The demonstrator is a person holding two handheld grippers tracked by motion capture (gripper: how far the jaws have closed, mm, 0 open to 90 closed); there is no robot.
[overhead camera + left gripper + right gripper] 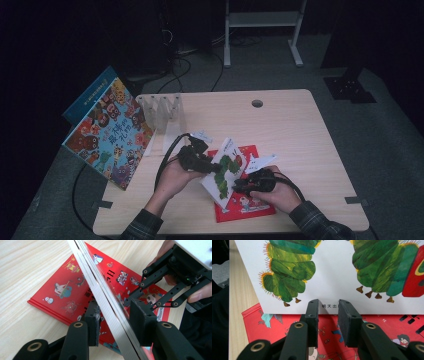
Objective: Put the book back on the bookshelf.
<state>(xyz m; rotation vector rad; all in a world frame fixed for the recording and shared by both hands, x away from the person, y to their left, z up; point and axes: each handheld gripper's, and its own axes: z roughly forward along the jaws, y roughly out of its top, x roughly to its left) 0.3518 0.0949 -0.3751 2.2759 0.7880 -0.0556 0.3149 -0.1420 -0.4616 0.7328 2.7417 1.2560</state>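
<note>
A white picture book with a green caterpillar (226,167) (107,302) (332,277) stands tilted on its edge over a red picture book (250,206) (60,295) (274,322) that lies flat near the table's front edge. My left gripper (216,169) (114,315) straddles the white book's page edge, one pad on each face, shut on it. My right gripper (239,187) (328,307) sits low on the cover side with its tips at the book's bottom edge. Its jaws stand apart with nothing between them. In the left gripper view the right gripper (131,300) reaches in from the upper right.
A large colourful picture book (110,132) leans at the table's left edge, with a blue book (87,95) behind it. A clear book rack (162,112) stands at the back left. The tabletop has a cable hole (257,103). A white frame (262,20) stands on the floor beyond.
</note>
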